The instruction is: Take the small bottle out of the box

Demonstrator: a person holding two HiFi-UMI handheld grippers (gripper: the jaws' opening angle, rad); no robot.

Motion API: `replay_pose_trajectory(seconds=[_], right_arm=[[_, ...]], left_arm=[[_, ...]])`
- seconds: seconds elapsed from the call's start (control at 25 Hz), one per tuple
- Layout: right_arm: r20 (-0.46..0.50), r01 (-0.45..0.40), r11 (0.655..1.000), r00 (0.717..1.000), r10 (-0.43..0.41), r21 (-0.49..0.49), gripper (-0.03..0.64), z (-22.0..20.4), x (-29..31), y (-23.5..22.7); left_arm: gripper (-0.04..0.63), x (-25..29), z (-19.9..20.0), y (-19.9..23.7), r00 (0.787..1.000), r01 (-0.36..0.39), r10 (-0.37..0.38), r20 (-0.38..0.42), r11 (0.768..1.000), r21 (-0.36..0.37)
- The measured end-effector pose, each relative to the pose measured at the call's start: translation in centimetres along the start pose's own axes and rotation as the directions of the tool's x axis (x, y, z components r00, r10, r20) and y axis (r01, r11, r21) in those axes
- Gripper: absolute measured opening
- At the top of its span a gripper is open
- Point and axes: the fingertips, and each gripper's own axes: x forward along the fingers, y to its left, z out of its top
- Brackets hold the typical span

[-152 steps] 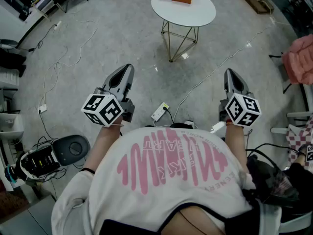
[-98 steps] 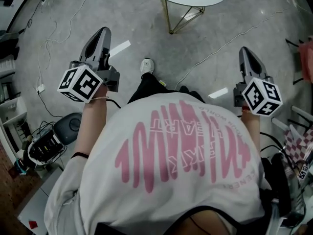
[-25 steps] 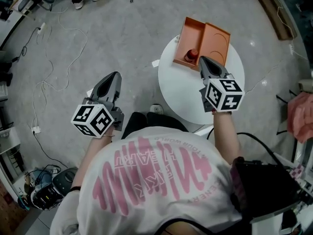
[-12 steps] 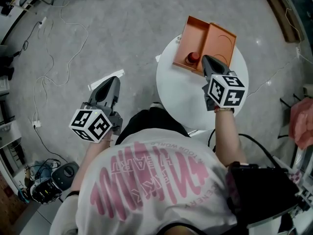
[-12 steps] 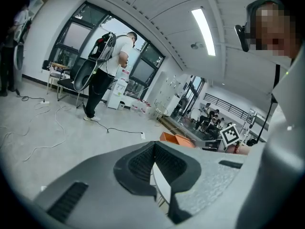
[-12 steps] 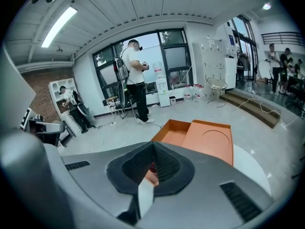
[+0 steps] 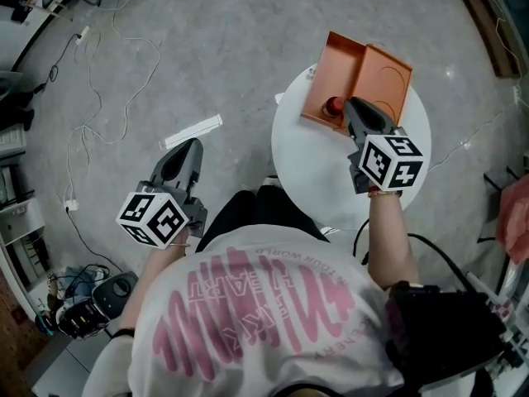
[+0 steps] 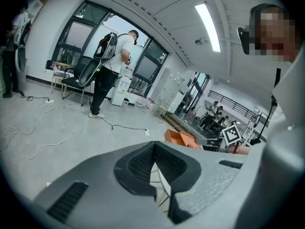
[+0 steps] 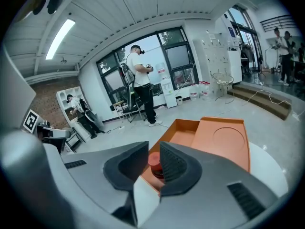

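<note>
Head view alone takes in both tools at once: the right hand-held gripper (image 7: 352, 106) reaches over the round white desk (image 7: 307, 160) with its tips at the near edge of the open orange box (image 7: 374, 71), just beside the red-capped small bottle (image 7: 334, 106) that stands in the box's left compartment; the left hand-held gripper (image 7: 191, 145) hangs well apart from the desk, over the grey floor (image 7: 165, 48) with its loose cables; the right gripper view adds what that high angle cannot give, a narrow gap between the jaws of the right hand-held gripper (image 9: 153, 147), which have just been opening, with the small bottle (image 9: 154, 162) showing in the gap just past the tips, upright inside the box (image 9: 224, 137), the pads not pressing on it, so this tool is released and carries nothing; the left gripper view shows the left hand-held gripper (image 8: 153, 144) clenched tip to tip on nothing, and the box (image 8: 183, 138) small and far off.
</note>
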Motion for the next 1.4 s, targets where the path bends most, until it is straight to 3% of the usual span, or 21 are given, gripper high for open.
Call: replay_pose_trajectory(seconds=[0.08, 0.48, 0.92, 1.4], right_arm=[[-0.017, -0.011, 1.000, 1.000, 0.011, -0.011, 0.141, -0.3, 0.3, 0.1], [-0.123, -0.016, 0.994, 0.992, 0.003, -0.108, 0.174, -2.0, 1.4, 0.2], [-0.199, 0.011, 0.991, 0.979, -0.038, -0.135, 0.185, -4.7, 2.0, -0.6], [-0.184, 0.048, 0.990, 0.980, -0.073, -0.134, 0.132, -3.9, 2.8, -0.7]], left_arm=[[0.006, 0.1, -0.2, 0.3, 1.000, -0.002, 0.002, -0.004, 1.000, 0.000], [0.006, 0.4, -1.2, 0.6, 1.000, 0.002, -0.002, -0.027, 1.000, -0.003], [0.006, -0.7, -3.7, 1.0, 0.998, -0.020, 0.019, -0.063, 1.000, -0.015], [0.006, -2.0, -4.1, 2.0, 0.996, -0.050, 0.048, -0.068, 0.999, -0.022]])
